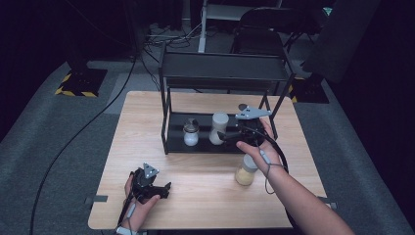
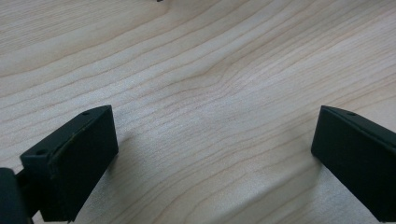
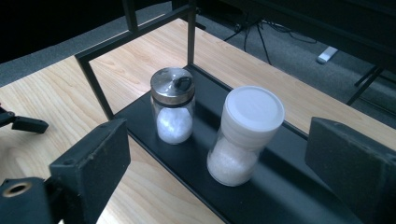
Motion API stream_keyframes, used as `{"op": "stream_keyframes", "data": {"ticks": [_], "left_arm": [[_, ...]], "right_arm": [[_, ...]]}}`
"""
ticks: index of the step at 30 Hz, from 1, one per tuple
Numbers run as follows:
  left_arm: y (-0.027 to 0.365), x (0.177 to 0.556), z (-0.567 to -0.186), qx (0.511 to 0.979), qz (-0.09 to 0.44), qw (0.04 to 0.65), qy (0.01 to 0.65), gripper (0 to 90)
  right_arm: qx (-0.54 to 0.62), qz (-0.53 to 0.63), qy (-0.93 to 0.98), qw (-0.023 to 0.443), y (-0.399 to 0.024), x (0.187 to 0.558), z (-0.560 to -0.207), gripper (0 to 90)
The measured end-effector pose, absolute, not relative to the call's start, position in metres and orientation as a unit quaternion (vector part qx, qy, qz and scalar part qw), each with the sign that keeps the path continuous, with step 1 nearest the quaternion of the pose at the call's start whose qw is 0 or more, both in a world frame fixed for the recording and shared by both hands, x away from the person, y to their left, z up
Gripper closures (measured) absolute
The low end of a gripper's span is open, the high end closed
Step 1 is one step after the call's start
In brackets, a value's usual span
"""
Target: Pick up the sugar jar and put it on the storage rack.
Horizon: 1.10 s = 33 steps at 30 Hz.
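Observation:
A black metal rack [image 1: 169,147] stands at the back of the wooden table. On its lower shelf are a metal-lidded jar [image 1: 191,132] of white grains and a white-lidded jar [image 1: 219,128]. My right gripper [image 1: 222,136] is open just in front of the white-lidded jar. In the right gripper view the white-lidded jar [image 3: 245,135] stands ahead of the wide-apart jaws of the right gripper [image 3: 219,137], untouched, with the metal-lidded jar [image 3: 173,105] to its left. A jar of yellowish contents [image 1: 246,170] stands on the table beside my right wrist. My left gripper [image 1: 166,188] rests open at the front left, and in its own view the left gripper [image 2: 215,128] has bare wood between its jaws.
The rack's upper shelf [image 1: 225,66] overhangs the jars, and its thin posts [image 3: 95,88] frame the lower shelf. A black cable [image 1: 73,142] runs over the grey floor to the left. The table's front edge [image 1: 205,227] lies close to my left hand.

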<state>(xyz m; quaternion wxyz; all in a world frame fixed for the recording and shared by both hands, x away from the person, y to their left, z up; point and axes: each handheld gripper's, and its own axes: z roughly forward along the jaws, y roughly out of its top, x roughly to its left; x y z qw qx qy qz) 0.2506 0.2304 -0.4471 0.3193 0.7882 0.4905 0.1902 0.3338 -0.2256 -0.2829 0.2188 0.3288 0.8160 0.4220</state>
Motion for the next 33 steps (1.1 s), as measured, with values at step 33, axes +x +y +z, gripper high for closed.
{"op": "stream_keyframes", "data": {"ticks": [33], "left_arm": [[0.23,0.25,-0.447,0.788,0.19,0.319,0.492,0.5]], "right_arm": [[0.341,0.424,0.808,0.225,-0.284,0.279,-0.295,5.1]]}}
